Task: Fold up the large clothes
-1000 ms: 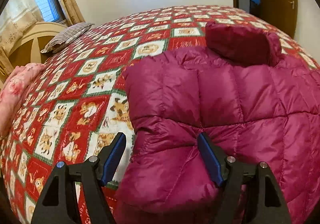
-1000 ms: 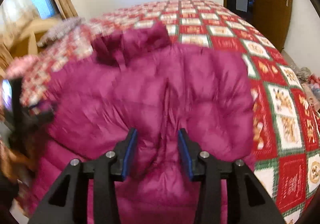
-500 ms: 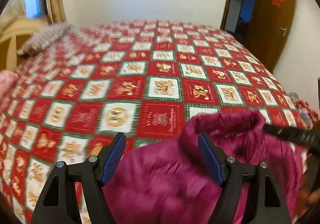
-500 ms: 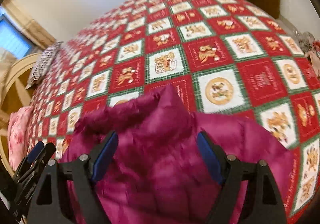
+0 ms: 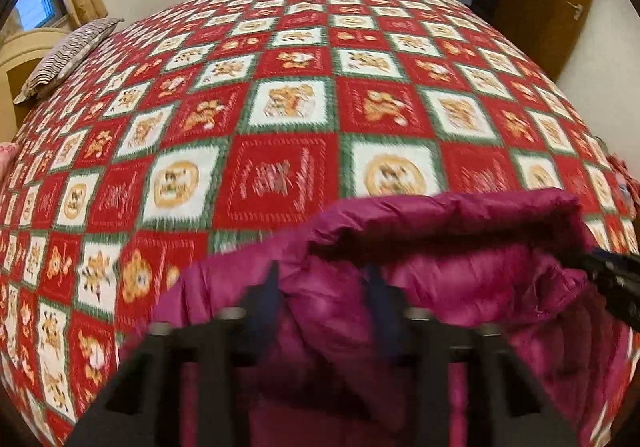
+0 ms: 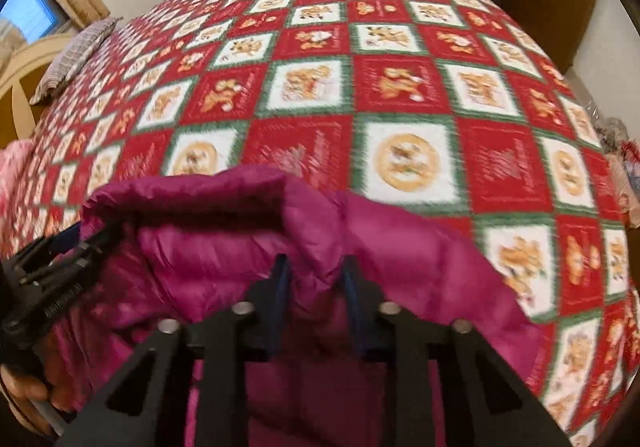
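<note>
Here, both grippers hold the magenta puffy jacket [image 5: 460, 271] near its collar. The left gripper [image 5: 322, 287] has its jaws narrowed onto a fold of the jacket, with fabric bunched between the blue pads [image 5: 266, 295]. The right gripper [image 6: 316, 279] is likewise clamped on a fold, its jaws close together with fabric pinched between them. In the left wrist view, the right gripper [image 5: 616, 279] appears at the right edge, touching the jacket beside the collar [image 5: 440, 215]. In the right wrist view, the left gripper [image 6: 60, 267] appears at the left edge, also against the jacket. The collar stands raised just ahead of both grippers. Beyond the jacket lies the bed [image 5: 280, 107], covered by a red, white and green patterned quilt. A striped pillow [image 5: 64, 55] lies far ahead to the left.
</note>
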`<action>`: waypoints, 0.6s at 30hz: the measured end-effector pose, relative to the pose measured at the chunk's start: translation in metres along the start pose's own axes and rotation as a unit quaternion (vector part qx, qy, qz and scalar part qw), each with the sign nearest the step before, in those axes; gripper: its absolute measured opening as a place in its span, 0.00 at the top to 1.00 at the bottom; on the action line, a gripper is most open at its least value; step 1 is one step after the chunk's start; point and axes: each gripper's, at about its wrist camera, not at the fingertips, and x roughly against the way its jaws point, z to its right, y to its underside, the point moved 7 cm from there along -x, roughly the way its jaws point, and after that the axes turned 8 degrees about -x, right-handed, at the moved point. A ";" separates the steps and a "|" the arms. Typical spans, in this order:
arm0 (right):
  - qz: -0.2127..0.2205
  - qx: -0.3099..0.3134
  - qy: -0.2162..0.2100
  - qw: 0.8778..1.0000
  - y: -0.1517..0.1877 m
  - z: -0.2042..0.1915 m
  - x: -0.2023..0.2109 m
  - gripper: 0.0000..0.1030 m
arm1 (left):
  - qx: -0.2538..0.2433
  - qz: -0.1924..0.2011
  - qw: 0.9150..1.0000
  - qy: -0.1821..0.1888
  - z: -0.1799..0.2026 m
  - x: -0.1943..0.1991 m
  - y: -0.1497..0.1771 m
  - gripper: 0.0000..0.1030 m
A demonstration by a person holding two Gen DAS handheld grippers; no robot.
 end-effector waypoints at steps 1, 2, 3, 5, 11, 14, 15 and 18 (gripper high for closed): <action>0.001 0.006 0.009 1.000 0.004 0.006 0.002 0.82 | 0.001 0.007 1.000 0.007 0.001 0.005 0.004 0.71; 0.004 0.011 0.019 1.000 0.008 0.012 0.002 0.82 | -0.001 0.018 1.000 0.005 0.002 0.012 0.007 0.76; 0.007 0.013 0.032 0.999 0.013 0.021 0.002 0.82 | -0.008 0.031 0.999 -0.005 0.004 0.019 0.012 0.81; 0.003 -0.001 0.042 0.999 0.022 0.035 -0.007 0.82 | -0.013 0.046 0.999 -0.020 0.005 0.024 0.018 0.83; 0.044 -0.027 0.030 0.998 0.039 0.048 -0.017 0.87 | 0.039 0.032 0.998 -0.048 -0.017 -0.008 0.040 0.83; 0.063 0.014 0.066 0.996 0.041 0.039 -0.017 0.86 | 0.063 0.054 0.996 -0.045 -0.023 -0.022 0.053 0.83; 0.065 0.026 0.077 0.995 0.042 0.037 -0.016 0.86 | 0.069 0.069 0.994 -0.049 -0.023 -0.021 0.057 0.83; 0.110 -0.001 0.087 0.990 0.035 0.044 0.011 0.87 | 0.064 0.088 0.991 -0.076 -0.019 -0.018 0.061 0.83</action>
